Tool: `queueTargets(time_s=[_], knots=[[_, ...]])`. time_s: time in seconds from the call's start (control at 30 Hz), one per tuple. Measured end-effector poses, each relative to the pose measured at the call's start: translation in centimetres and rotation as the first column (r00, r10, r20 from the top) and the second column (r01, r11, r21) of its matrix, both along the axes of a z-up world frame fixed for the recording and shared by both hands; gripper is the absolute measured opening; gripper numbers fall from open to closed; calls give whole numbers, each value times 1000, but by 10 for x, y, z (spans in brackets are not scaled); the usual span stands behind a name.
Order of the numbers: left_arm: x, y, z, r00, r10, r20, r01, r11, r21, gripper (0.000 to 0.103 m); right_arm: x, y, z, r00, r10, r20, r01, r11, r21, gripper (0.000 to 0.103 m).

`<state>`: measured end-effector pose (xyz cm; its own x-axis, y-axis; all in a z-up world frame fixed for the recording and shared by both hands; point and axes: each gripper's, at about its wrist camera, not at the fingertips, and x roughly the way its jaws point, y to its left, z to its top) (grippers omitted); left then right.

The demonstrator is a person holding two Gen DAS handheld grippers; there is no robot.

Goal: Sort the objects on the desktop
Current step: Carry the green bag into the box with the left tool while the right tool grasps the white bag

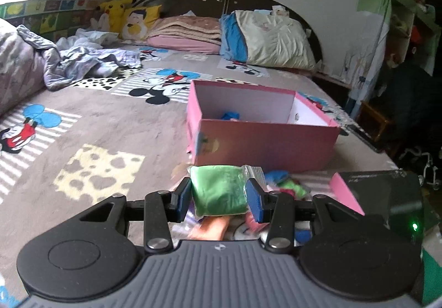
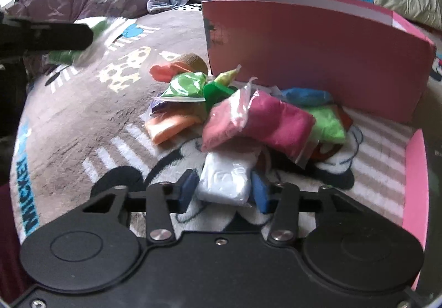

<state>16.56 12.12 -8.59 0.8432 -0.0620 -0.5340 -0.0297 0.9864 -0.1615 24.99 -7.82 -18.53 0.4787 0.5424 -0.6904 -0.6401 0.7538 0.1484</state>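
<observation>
Carrying the green packet to the pink box is the step in hand, as I judge it: the left gripper is clamped on that packet, pads pressed into both its sides, and the box stands just ahead, open at the top, with something blue already lying inside. To do this well, the packet should travel over the near wall before the pads part, since a corner of its clear wrapper sticks out past the right pad and could catch on the cardboard rim.

The right gripper is closed on a white packet, which appears to rest on the bed at the near edge of the pile; whether it is lifted at all is hard to tell from this angle. A pink packet leans just beyond and partly over it, so a slow, straight pull would keep the heap from tumbling. Orange, green and blue packets lie further ahead, close to the box wall.

Everything sits on a bed with a soft brown cartoon-mouse blanket, which gives underfoot for a box. Pillows, folded blankets and a yellow plush toy line the dark headboard far ahead; a crumpled quilt lies far to the left.
</observation>
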Motion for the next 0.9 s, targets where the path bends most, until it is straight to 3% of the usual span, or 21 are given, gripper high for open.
queueTargets(time_s=[0.13,0.53,0.7,0.9], knots=[[17,-4,7,1000,-18,23,18,1000,-9,42,-7,-18,5,999,10,-48,-6,997,78,40],[110,-4,25,998,-23,53,27,997,-72,42,-58,-68,9,998,-30,-47,36,992,124,40],[159,-14,25,999,-38,36,39,999,-37,42,-62,-73,-4,997,-51,-63,58,992,111,40],[207,-22,5,998,-40,-50,39,999,-6,42,-63,-73,-10,998,-46,-53,51,993,102,40]])
